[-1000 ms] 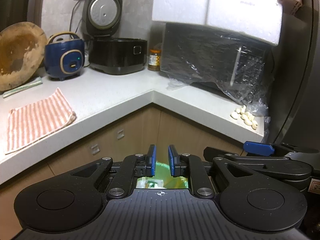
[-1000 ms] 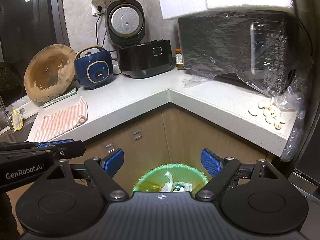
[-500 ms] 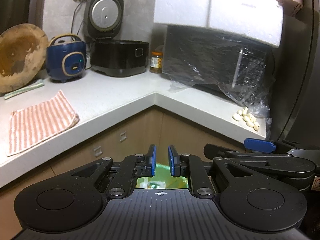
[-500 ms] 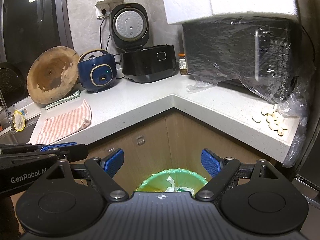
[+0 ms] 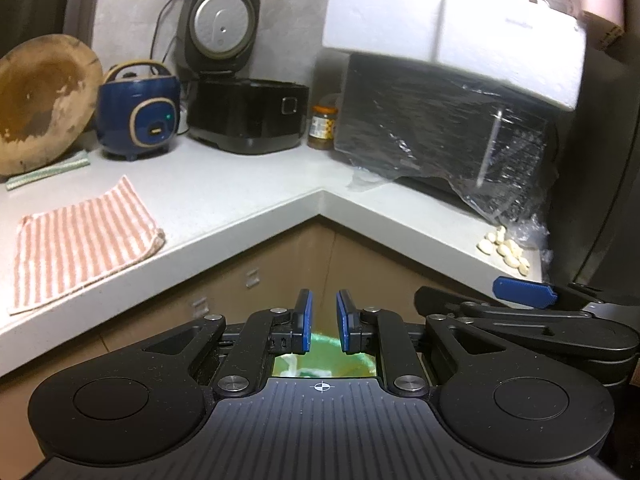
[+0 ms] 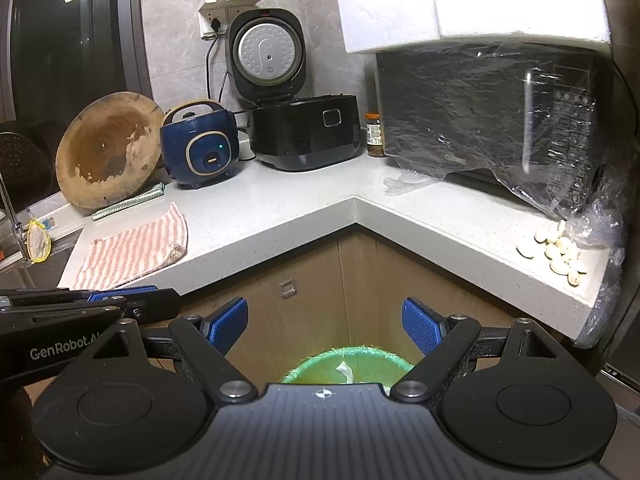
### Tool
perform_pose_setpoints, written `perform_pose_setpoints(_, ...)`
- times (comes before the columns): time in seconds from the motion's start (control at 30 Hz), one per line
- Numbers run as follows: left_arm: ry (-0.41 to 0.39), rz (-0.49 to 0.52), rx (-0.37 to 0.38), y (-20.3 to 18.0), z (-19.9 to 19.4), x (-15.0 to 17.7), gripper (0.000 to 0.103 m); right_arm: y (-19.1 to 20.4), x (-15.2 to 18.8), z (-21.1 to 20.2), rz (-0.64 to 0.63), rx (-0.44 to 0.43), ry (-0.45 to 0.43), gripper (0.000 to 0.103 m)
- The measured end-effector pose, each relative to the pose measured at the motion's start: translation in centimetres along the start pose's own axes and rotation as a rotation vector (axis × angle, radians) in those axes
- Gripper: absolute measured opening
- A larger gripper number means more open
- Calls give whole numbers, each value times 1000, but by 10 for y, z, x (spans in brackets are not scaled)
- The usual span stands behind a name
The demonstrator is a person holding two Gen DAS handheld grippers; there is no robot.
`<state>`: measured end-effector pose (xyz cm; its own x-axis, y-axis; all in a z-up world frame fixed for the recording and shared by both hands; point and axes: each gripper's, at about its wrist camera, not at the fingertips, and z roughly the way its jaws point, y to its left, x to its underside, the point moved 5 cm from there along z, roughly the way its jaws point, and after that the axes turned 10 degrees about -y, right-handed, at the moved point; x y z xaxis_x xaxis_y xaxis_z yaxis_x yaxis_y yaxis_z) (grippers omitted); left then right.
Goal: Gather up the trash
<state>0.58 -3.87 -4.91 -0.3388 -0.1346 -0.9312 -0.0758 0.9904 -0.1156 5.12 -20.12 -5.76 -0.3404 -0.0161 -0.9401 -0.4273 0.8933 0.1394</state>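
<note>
Between pickups, by the look of it. Left gripper (image 5: 324, 322) jaws nearly together, nothing pinched; right gripper (image 6: 325, 325) jaws spread, empty. Green-lined trash bin (image 6: 347, 365) on the floor below both — scraps already inside. Next: find loose trash on the table (image 6: 280, 204), perhaps the plastic scrap (image 6: 402, 182).

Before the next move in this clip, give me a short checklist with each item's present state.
1. Left gripper empty: ok, fingers nearly together with nothing between them.
2. Right gripper ready to grasp: ok, fingers wide apart and empty.
3. Trash bin below, green liner open: ok, some white scraps already inside.
4. Trash left on the countertop: cannot tell; loose clear plastic lies by the wrapped microwave.
5. Garlic cloves clear of the edge: ok.
</note>
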Motion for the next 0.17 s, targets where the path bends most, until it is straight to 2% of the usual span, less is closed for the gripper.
perform_pose_setpoints(0.13,-1,-19,-26,23,15,-6,17,3,-4,16,-12,-10,-28,85)
perform_pose_setpoints(0.17,-4,-29,-51,34,21,-10,17,3,-6,22,-20,-11,-38,85)
